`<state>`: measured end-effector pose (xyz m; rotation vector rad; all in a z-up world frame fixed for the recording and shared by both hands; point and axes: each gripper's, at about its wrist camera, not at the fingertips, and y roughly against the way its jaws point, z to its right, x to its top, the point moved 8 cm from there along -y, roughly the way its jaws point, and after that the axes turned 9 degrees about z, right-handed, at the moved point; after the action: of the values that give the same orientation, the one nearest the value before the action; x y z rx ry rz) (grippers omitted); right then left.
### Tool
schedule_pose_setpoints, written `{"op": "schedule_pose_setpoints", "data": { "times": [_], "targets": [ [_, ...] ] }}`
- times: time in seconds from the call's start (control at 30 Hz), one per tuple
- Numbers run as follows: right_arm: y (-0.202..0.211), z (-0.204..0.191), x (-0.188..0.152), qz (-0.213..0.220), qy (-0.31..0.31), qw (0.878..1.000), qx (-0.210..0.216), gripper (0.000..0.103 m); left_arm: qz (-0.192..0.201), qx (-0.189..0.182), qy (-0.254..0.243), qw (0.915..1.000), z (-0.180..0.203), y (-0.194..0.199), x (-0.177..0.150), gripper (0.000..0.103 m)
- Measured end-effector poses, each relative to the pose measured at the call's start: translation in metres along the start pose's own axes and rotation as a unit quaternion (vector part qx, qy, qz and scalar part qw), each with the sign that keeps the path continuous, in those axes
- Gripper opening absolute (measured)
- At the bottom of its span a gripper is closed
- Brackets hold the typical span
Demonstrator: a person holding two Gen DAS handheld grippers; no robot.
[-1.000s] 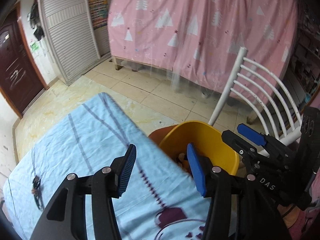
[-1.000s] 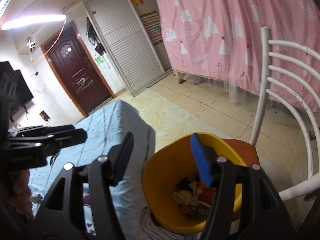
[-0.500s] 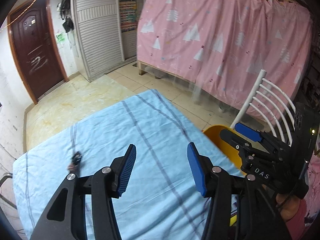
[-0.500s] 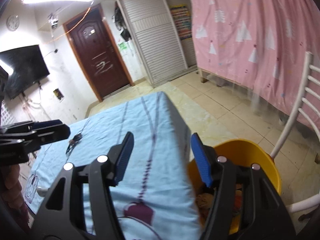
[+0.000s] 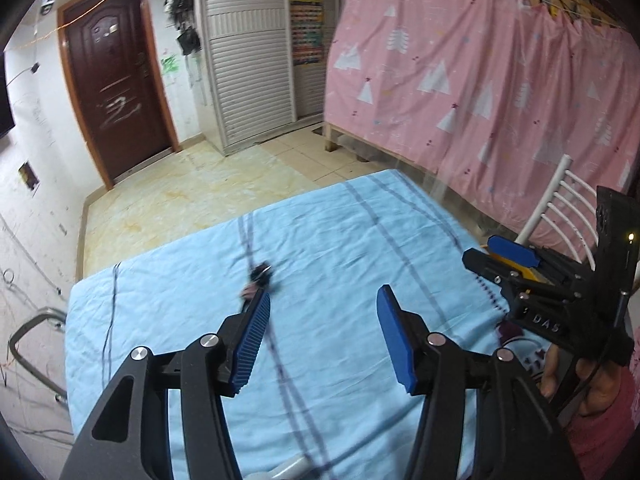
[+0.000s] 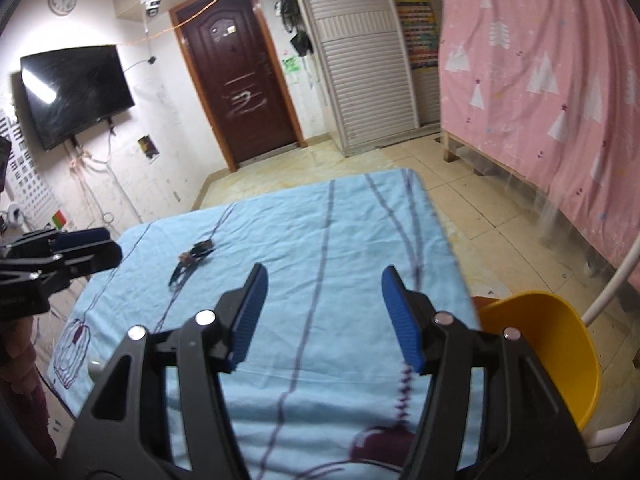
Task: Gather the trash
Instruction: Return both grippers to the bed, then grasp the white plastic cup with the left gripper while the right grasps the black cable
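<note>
A small dark piece of trash (image 5: 261,276) lies on the light blue tablecloth (image 5: 328,248), just beyond my left gripper's left fingertip; it also shows in the right wrist view (image 6: 194,258), far left of the right gripper. My left gripper (image 5: 322,320) is open and empty above the cloth. My right gripper (image 6: 322,312) is open and empty over the table's near right part. The yellow bin (image 6: 556,344) stands off the table's right edge, right of the right gripper; only a sliver of the bin (image 5: 516,266) shows in the left view.
A white slatted chair (image 5: 560,204) stands by the bin. A pink curtain (image 5: 480,72) hangs on the right. A dark door (image 6: 236,80), a wall TV (image 6: 76,92) and a tiled floor (image 6: 460,200) lie beyond the table.
Both grippers have swung left, away from the yellow bin and over the blue tablecloth. The dark trash has come closer to the left gripper. Both stay open.
</note>
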<state>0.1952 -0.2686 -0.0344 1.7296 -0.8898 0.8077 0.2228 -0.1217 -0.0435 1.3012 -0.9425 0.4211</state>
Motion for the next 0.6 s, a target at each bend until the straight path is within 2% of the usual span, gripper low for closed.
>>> {"op": "schedule_pose_setpoints", "data": {
  "times": [0.27,0.6],
  "targets": [
    [-0.02,-0.039,-0.003,-0.019,0.028,0.999,0.02,0.057,-0.009,0.004,0.011,0.9999,-0.031,0.014,-0.036,0.048],
    [-0.041,-0.076,-0.011,-0.042,0.057,0.997,0.04,0.057,-0.026,0.003,0.003,0.9997,-0.04,0.027,-0.086,0.048]
  ]
}}
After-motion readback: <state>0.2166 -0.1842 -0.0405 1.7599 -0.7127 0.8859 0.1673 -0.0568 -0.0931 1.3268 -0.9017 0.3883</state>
